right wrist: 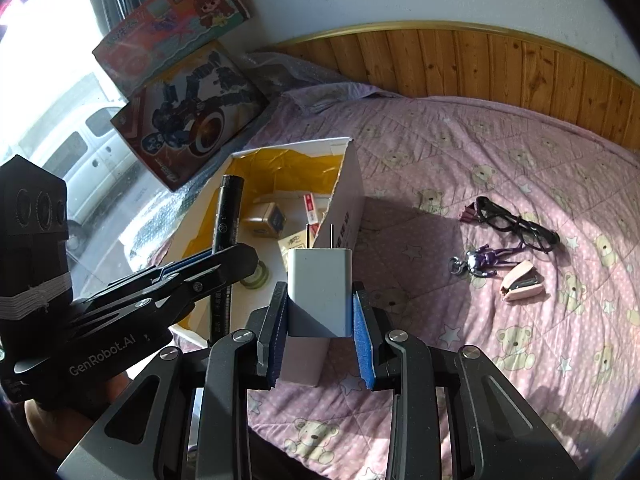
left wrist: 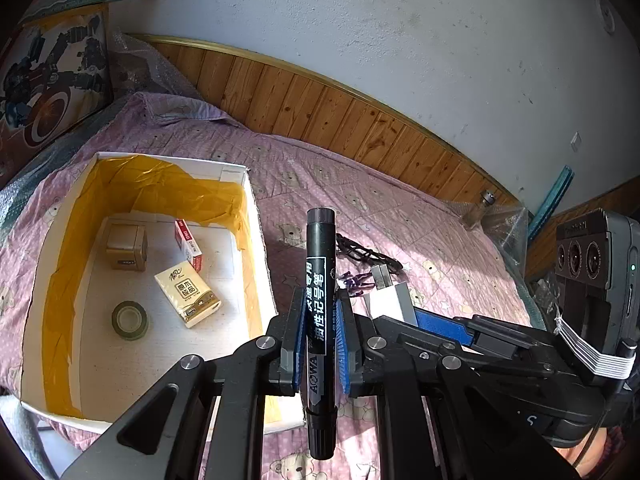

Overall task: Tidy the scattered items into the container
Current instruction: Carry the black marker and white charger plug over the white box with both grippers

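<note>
left gripper [left wrist: 320,340]: pinches upright black cylindrical marker pen [left wrist: 320,300], cap end up
right gripper [right wrist: 320,316]: clamps white plastic charger plug [right wrist: 320,292], prongs forward
white cardboard box [left wrist: 252,200]: near edge hidden

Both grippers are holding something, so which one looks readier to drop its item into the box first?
Probably the left gripper. Its black marker sits close beside the box rim, and the right wrist view shows it over the opening. The right gripper holds its white charger short of the box.
</note>
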The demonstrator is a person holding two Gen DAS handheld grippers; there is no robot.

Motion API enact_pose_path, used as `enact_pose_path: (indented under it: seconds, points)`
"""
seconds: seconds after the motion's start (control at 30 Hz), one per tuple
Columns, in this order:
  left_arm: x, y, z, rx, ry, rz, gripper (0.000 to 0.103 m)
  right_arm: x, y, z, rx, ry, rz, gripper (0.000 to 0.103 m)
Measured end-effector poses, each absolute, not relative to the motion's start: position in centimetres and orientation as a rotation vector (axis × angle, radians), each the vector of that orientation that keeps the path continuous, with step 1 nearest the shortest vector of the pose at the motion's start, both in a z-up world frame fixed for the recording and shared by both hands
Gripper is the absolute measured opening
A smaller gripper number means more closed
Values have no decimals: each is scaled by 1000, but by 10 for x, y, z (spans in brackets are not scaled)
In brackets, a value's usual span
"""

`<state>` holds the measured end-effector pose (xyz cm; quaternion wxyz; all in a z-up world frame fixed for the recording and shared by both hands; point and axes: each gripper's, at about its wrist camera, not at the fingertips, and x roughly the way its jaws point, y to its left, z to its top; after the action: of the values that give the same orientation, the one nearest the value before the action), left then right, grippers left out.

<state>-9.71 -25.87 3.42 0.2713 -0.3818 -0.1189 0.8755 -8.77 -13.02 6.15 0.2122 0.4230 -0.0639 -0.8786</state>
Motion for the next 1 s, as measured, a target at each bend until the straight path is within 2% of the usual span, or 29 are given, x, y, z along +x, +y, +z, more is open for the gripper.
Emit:
enact_pose_path:
  seconds: [1.0]
  points:
    - [-140, -336, 13, -1142, -524, 2460, 14, -142, -206, 73, 1139, -35, -2304, 31]
